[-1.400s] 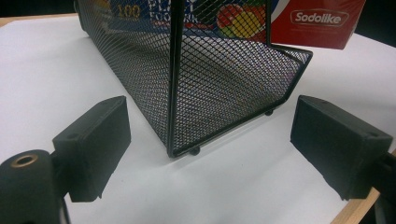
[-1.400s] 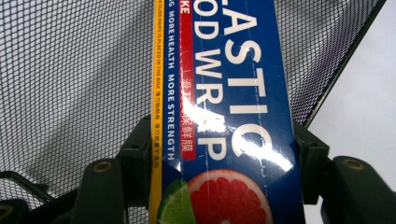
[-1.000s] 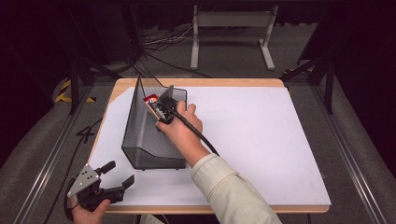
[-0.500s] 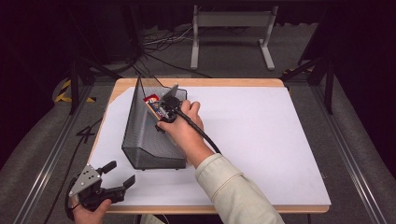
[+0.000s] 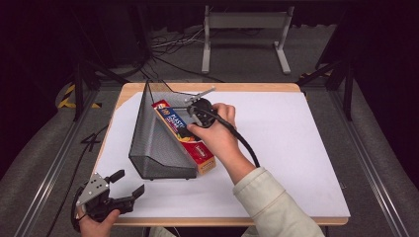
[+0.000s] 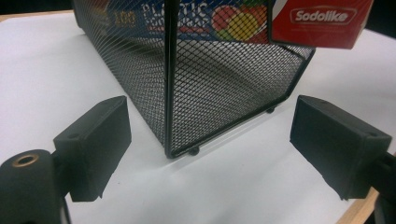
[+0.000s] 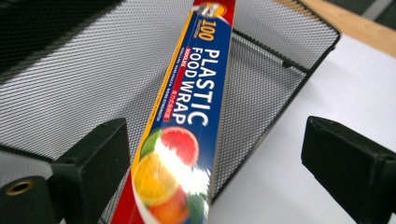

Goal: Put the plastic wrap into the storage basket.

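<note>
A black mesh basket (image 5: 153, 143) stands on the white mat. A long box of plastic food wrap (image 5: 170, 118) lies slanted in it against the right wall, its red end sticking out at the front. My right gripper (image 5: 193, 112) hovers just over the box. Its jaws have just been opening, and the box (image 7: 196, 93) lies between them with no pad pressing on it. My left gripper (image 5: 129, 182) rests open at the table's front left corner, facing the basket's near corner (image 6: 224, 79) with nothing between its fingers.
The white mat (image 5: 296, 148) covers most of the wooden table (image 5: 257, 87), with free room right of the basket. A cable trails from the right gripper over the person's wrist. A metal stand (image 5: 244, 22) and floor cables sit beyond the far edge.
The right hand has drawn back to the right and lifted a little off the box, its jaws spreading. More of the box now shows. The left gripper has not moved.
</note>
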{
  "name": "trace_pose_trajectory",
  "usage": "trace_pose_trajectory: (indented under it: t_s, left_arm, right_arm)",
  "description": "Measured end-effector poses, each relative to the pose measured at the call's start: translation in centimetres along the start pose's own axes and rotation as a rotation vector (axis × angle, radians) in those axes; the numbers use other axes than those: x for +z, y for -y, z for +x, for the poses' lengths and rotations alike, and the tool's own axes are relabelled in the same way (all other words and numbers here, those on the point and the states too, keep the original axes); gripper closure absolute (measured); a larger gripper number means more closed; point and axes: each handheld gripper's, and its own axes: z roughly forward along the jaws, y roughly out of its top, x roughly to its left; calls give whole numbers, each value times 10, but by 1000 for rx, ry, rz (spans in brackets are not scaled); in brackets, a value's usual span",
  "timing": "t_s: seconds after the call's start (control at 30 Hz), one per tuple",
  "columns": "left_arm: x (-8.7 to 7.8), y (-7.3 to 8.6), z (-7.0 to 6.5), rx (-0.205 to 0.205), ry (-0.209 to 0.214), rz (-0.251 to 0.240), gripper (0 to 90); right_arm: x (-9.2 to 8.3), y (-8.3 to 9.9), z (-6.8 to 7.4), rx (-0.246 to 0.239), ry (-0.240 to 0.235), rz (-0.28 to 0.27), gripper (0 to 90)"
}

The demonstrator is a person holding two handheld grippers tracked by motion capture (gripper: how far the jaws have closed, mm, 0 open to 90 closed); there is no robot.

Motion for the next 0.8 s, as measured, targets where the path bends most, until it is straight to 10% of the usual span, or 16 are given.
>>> trace_pose_trajectory:
  t_s: [0.3, 0.8]
  left_arm:
    - [3, 0, -2, 8, -4, 17, 130]
    - [5, 0, -1, 0, 2, 17, 125]
  right_arm:
    - [-62, 25, -28, -107, -29, -199, 74]
    - [-127, 72, -76, -203, -109, -301, 53]
